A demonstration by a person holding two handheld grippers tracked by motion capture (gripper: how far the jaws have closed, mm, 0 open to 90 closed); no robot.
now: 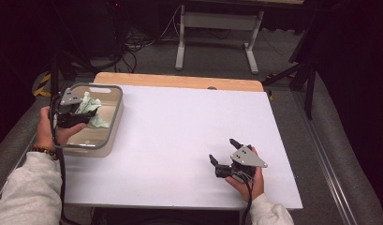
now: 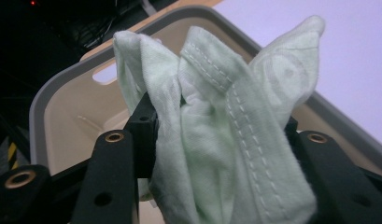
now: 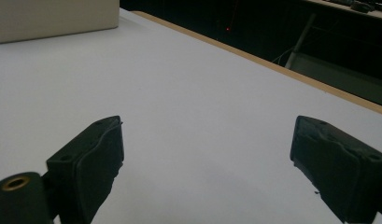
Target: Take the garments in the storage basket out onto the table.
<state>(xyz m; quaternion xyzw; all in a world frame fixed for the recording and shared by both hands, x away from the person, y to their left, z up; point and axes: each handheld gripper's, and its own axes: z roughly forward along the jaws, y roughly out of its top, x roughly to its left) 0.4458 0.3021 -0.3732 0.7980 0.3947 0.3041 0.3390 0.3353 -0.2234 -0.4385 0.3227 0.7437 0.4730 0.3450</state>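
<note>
A pale green cloth is bunched between the jaws of my left gripper, which is shut on it. The cloth hangs over the open beige bin with a grey rim at the table's left edge. A stitched hem runs down the cloth's front in the left gripper view. My right gripper stands open low over the white tabletop at the front right, with nothing between its fingers.
The white table has a wooden strip along its far edge. A corner of the bin lies far left in the right gripper view. Beyond the table stand a white desk frame and dark floor with cables.
</note>
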